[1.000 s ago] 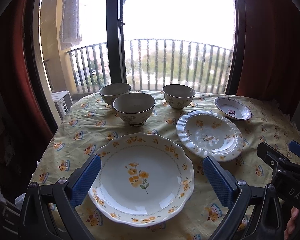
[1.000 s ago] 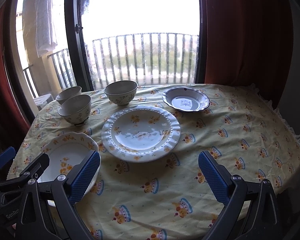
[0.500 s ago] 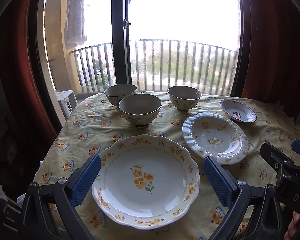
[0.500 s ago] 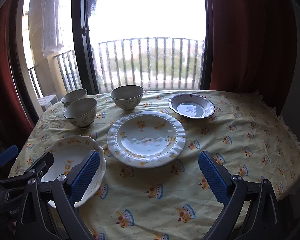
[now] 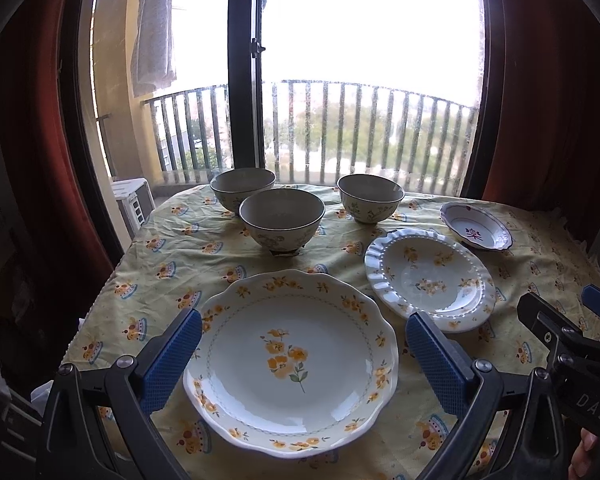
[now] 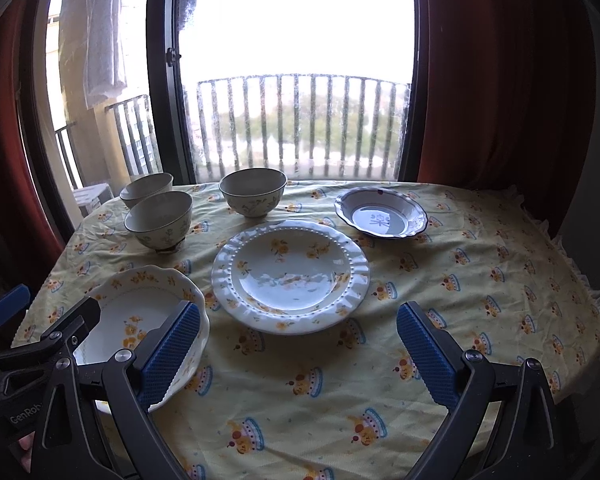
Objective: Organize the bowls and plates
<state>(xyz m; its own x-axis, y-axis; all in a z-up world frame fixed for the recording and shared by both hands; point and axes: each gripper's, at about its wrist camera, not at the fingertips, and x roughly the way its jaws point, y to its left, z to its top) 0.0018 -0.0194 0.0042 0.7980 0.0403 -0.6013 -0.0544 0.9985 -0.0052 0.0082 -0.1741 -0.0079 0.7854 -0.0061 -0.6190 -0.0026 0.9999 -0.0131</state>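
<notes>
**Nothing stacked yet: three bowls, three plates, all separate on the bench**

Progress, left to right across the bench [image 6: 500, 280], yellow printed cloth over it. Far-left bowl [image 5: 242, 189] at the back edge by the window. Nearer bowl [image 5: 282, 220] just in front of it, overlapping in view; contact between the two not resolvable. Third bowl [image 5: 370, 198] standing apart, further right. Large flowered plate [image 5: 290, 360] at the near edge, directly ahead of the left claw [image 5: 298, 364]. Ribbed plate [image 6: 290, 276] mid-bench, just beside the large one, apparently not touching. Small blue-rimmed dish [image 6: 380, 216] at the back right, near the ribbed plate. No nesting, no stacking: judged as the very start, all grouping left to do.

Left claw spread wide, empty, pads either side of the large plate in view but above it. Right claw [image 6: 298, 354] likewise spread, empty, over bare cloth ahead of the ribbed plate.

Hard to make out: dark object under the nearer bowl's foot, unidentified. Near rim of the large plate cut off behind claw hardware. Window glare washes out everything outdoors.
</notes>
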